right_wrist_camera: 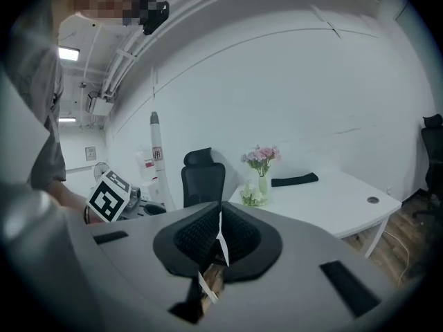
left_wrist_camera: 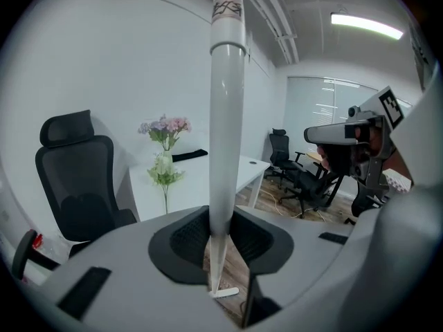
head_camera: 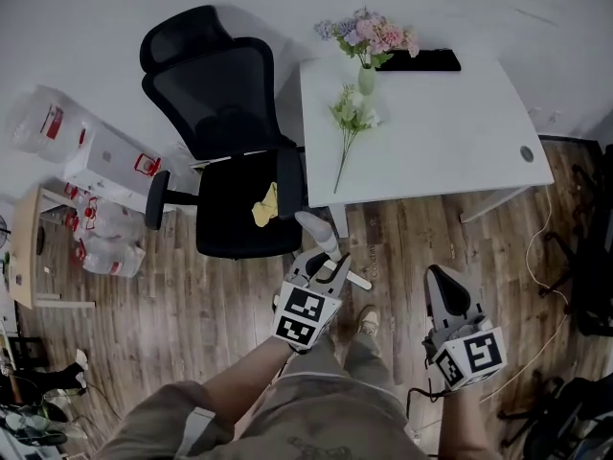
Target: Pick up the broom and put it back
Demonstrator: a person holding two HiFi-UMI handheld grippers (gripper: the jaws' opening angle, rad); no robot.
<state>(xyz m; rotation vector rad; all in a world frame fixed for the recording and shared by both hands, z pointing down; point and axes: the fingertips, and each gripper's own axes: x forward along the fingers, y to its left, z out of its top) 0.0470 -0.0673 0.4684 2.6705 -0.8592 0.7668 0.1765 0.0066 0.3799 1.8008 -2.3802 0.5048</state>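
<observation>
Pickup looks done to us: over wood floor (head_camera: 192, 314), nr table's (head_camera: 460, 132) front-left corner, broom (left_wrist_camera: 225, 116) upright, pole clamped in left claw (left_wrist_camera: 220, 239). Right claw (right_wrist_camera: 219, 244) closed, empty. Left to do: put-back; we see no spot for it yet.

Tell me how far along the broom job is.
Done: the pickup. The left hand-held gripper is clamped on the broom, whose white handle stands upright between the jaws. In hand: the broom is held near the white desk and the black chair. Left: putting it back; no storage spot is evident in these views. The right hand-held gripper is shut and empty.
</observation>
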